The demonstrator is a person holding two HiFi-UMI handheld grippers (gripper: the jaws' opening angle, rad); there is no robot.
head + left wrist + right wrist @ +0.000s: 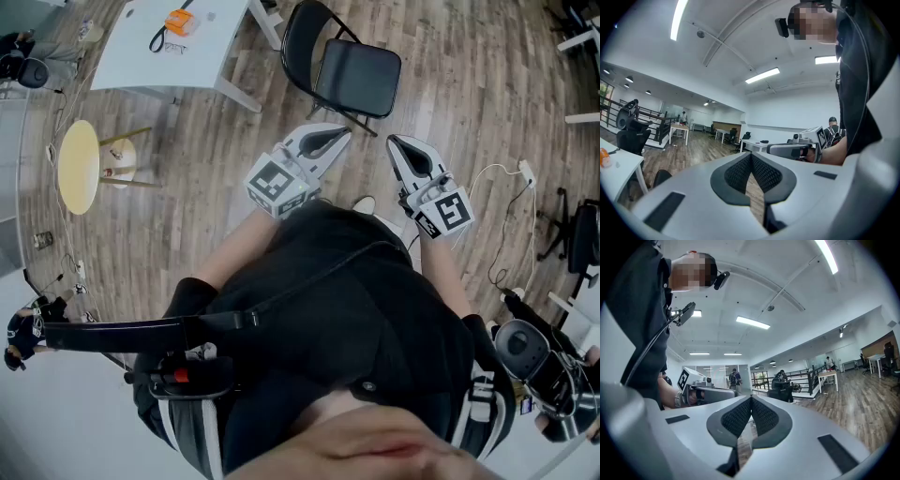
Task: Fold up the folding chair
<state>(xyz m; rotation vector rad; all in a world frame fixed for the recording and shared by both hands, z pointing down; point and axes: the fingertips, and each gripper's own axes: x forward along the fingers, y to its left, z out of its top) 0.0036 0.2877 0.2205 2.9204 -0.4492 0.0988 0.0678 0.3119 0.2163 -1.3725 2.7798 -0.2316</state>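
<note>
Wood-plank floor (469,84), open office. Left tool (339,137), right tool (397,143): both pinched closed, empty, level before torso. Folding chair (352,75) beyond, unfolded, standing near white counter (141,52). Risk: one-sided push tips chair; closed tools slip off seat.

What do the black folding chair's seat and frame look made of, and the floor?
Black folding chair: seat looks like padded vinyl, with a soft sheen; frame is likely thin painted metal tube. Grey-brown plank floor: wood or wood-look laminate, grain and seams visible.
</note>
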